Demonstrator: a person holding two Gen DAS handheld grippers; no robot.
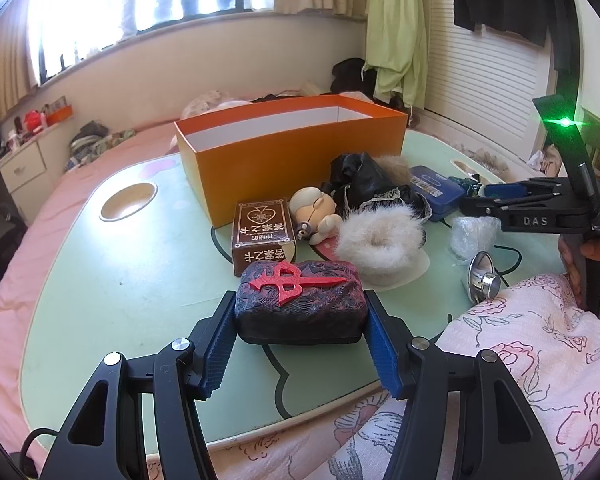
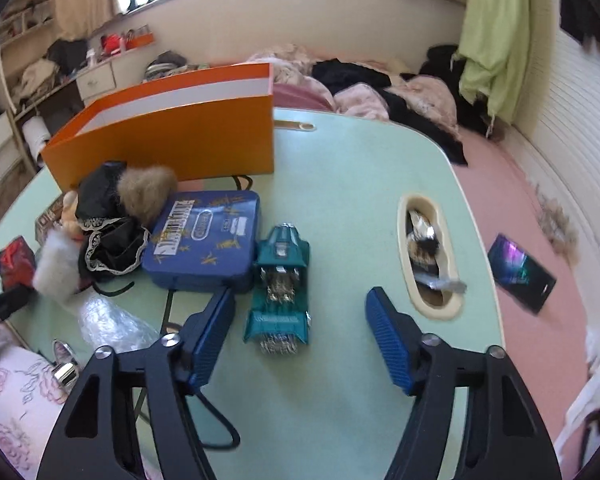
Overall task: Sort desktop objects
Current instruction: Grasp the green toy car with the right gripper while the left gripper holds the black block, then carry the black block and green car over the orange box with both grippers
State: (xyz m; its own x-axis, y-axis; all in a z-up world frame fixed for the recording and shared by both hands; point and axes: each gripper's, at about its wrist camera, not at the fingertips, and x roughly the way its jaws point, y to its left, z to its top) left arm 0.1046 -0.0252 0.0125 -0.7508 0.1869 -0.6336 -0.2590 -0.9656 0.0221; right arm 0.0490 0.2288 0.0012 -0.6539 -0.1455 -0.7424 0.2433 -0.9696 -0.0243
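My left gripper is shut on a dark carved block with a red emblem, low over the green table. An open orange box stands at the back of the table. My right gripper is open. A teal toy vehicle lies between its fingers, nearer the left one, and the pads do not press on it. In the left wrist view the right gripper reaches in from the right, held by a hand.
In front of the box lie a brown card box, a small doll, a white fur ring, black lace cloth and a blue tin. Bubble wrap, a metal piece and a floral cloth sit nearer. A phone lies on the pink bed.
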